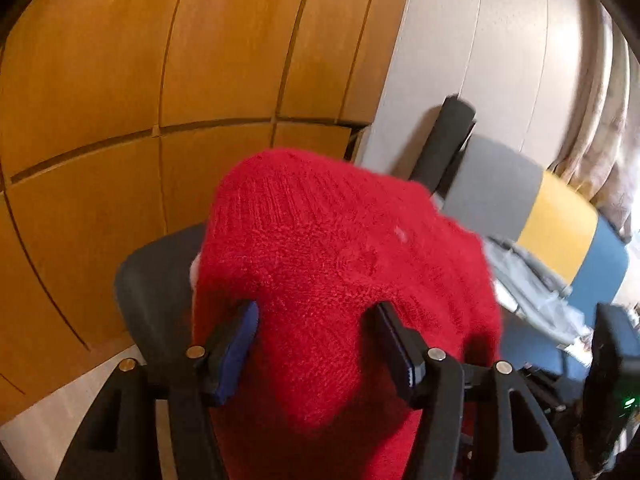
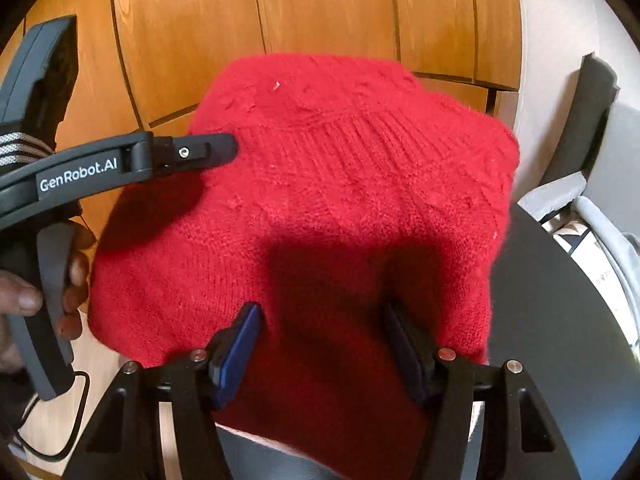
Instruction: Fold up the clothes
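The red sweater (image 2: 312, 208) lies on the dark round table (image 2: 560, 300), already folded into a thick bundle. The left gripper (image 1: 316, 344) and the right gripper (image 2: 320, 344) both have fingers apart, holding nothing; maybe only tidying is left

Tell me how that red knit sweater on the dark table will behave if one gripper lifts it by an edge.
The red sweater is a thick, fuzzy knit lying in soft folds, so it will probably sag and unfold rather than keep its shape. The fuzzy surface likely grips the blue-padded fingers well. It already overhangs the dark table, so a push may slide it off.
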